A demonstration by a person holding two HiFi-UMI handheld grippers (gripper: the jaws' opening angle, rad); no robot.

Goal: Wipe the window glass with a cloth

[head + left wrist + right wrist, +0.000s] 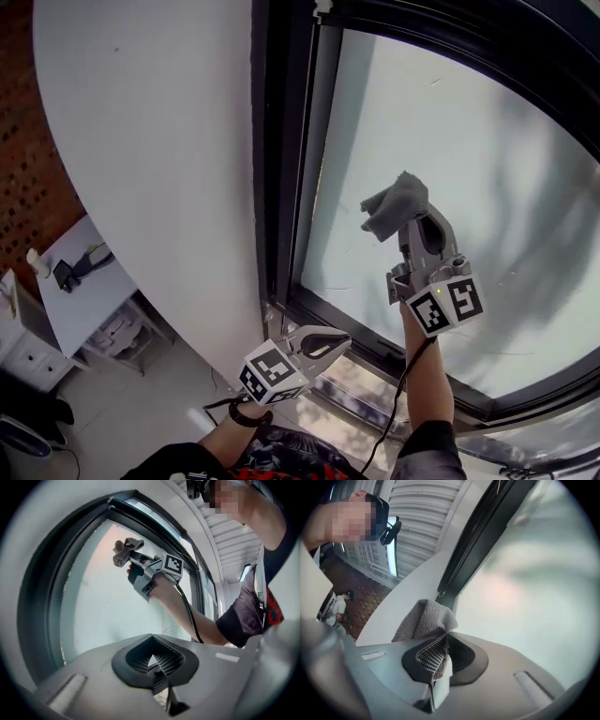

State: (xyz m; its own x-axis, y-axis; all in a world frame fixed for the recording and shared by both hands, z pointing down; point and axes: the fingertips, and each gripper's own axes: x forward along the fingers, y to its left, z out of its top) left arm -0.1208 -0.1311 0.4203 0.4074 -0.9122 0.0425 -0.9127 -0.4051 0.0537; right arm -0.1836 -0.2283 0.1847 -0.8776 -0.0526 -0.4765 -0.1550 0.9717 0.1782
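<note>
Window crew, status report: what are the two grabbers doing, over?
Right gripper shut on crumpled grey terry cloth, held up at the black-framed window glass. Left gripper shut, empty, held low. Nothing seen blocking.

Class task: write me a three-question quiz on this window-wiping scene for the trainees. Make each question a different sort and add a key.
1. Which gripper holds the cloth? A. left B. right C. both
2. True or false: the jaws of the left gripper stand wide apart.
3. Fill in: the cloth is held up in front of the window's ___.

Key
1. B, the right gripper.
2. False: they are together, with nothing between them.
3. glass
</note>
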